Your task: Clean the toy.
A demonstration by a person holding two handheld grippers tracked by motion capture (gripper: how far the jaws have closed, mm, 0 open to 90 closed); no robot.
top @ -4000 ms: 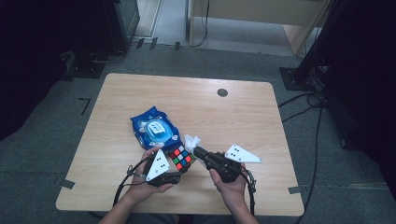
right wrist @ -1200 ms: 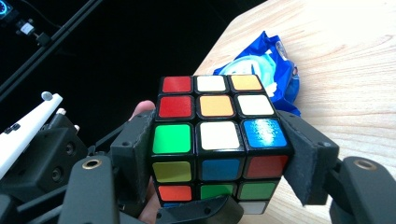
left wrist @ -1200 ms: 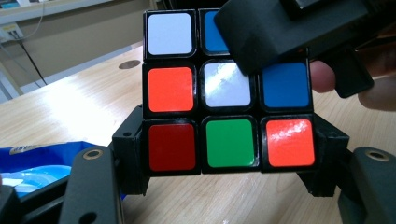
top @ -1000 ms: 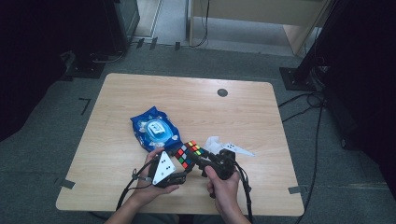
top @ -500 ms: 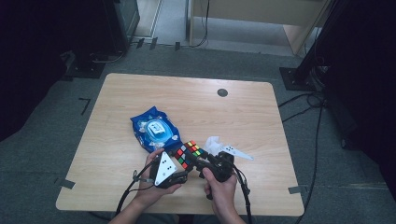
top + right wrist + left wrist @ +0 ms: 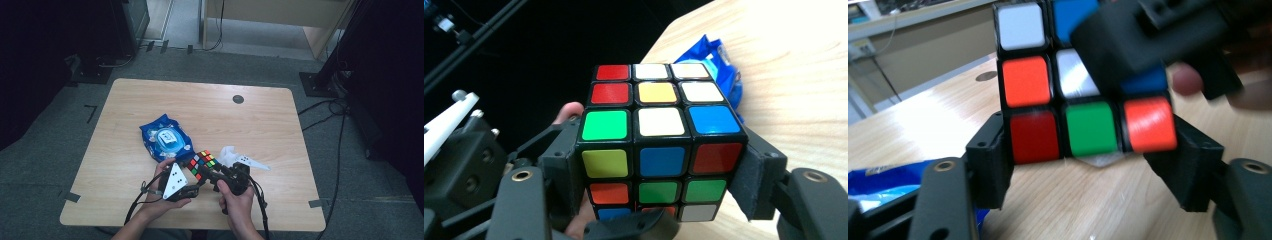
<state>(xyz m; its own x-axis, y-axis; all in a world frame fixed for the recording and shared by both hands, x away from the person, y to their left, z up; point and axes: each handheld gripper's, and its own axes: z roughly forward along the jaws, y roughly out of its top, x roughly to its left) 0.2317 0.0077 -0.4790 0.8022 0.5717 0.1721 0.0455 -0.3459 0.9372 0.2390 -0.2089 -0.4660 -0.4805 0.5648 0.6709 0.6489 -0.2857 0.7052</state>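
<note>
A scrambled Rubik's cube (image 6: 201,163) is held just above the table's near edge between both grippers. My left gripper (image 6: 192,176) comes from the left; in the left gripper view its pads (image 6: 994,150) press on the two sides of the cube's (image 6: 1083,127) bottom layer. Its jaws have just eased open slightly, with the cube still between them. My right gripper (image 6: 207,171) reaches in from the right. In the right gripper view its pads (image 6: 751,175) clamp the cube (image 6: 659,120) on both sides. The right gripper's black body (image 6: 1148,40) covers the cube's upper right.
A blue pack of wipes (image 6: 165,140) lies on the wooden table (image 6: 125,110) just behind the left hand. A crumpled white wipe (image 6: 229,154) rests right of the cube. A round grommet (image 6: 238,99) sits near the far edge.
Since four seconds ago the right hand has drawn in to the left and the cube sits a little higher and turned. Over the last second nothing visibly moved.
</note>
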